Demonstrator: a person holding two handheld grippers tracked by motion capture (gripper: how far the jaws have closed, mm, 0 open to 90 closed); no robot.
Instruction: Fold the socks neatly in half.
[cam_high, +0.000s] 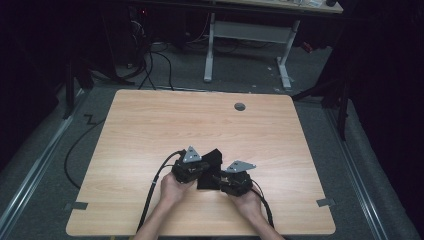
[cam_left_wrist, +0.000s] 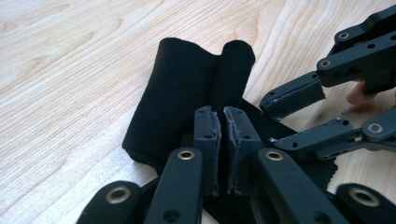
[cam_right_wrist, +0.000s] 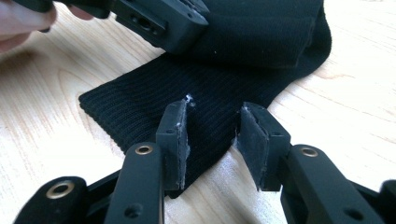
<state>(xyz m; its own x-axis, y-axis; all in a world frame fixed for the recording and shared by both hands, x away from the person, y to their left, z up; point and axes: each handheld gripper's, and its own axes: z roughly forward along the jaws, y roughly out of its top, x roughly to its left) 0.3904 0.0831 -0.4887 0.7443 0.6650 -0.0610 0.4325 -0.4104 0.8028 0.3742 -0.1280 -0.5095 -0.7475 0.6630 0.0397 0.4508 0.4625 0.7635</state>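
A black ribbed sock (cam_high: 210, 159) lies on the wooden table (cam_high: 150, 125) near its front edge, partly rolled up. In the left gripper view the roll (cam_left_wrist: 177, 88) stands just beyond my left gripper (cam_left_wrist: 220, 116), whose pads are pressed together with a thin layer of the black fabric pinched between them. My right gripper (cam_right_wrist: 215, 119) is open, its two jaws astride the flat ribbed end of the sock (cam_right_wrist: 140, 107) without pressing it. In the high view the left gripper (cam_high: 201, 167) and the right gripper (cam_high: 216, 179) meet over the sock, each held in a hand.
A grey grommet (cam_high: 240, 106) sits in the tabletop at the back. Tape marks (cam_high: 76, 205) (cam_high: 325, 202) lie near both front corners. Cables (cam_high: 152, 187) trail from the grippers toward the front edge. A white desk frame (cam_high: 247, 37) stands on the floor beyond.
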